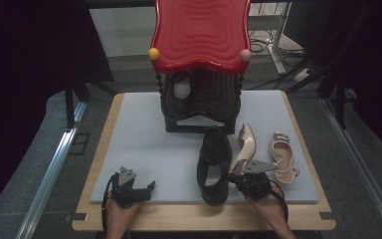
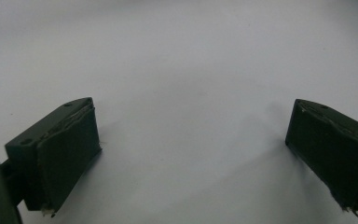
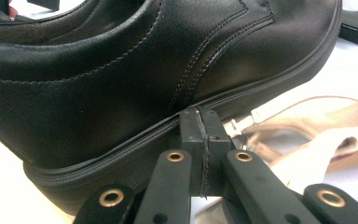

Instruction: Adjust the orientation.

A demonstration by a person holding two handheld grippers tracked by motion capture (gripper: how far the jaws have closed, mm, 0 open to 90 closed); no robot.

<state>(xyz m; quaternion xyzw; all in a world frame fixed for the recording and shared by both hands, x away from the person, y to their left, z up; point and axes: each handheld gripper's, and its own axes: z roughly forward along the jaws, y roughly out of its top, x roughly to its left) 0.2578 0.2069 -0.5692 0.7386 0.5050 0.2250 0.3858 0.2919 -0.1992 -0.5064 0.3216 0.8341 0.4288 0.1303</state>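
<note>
A black leather shoe [image 1: 214, 167] lies on the grey mat [image 1: 144, 134], toe toward the rack. My right gripper [image 1: 234, 176] is at its right side, between it and a beige heeled shoe [image 1: 242, 147] lying on its side. In the right gripper view the jaws are pressed together with nothing seen between them, and my right gripper [image 3: 200, 130] touches the black shoe's [image 3: 121, 70] sole edge, with the beige shoe [image 3: 307, 121] behind. My left gripper [image 1: 148, 189] rests at the mat's front left. It stands open [image 2: 191, 140] over bare mat.
A second beige heeled shoe [image 1: 283, 157] stands upright to the right. A black shoe rack [image 1: 199, 107] with a red wavy top [image 1: 201, 30] stands at the mat's far middle. The wooden table edge [image 1: 204, 219] runs along the front.
</note>
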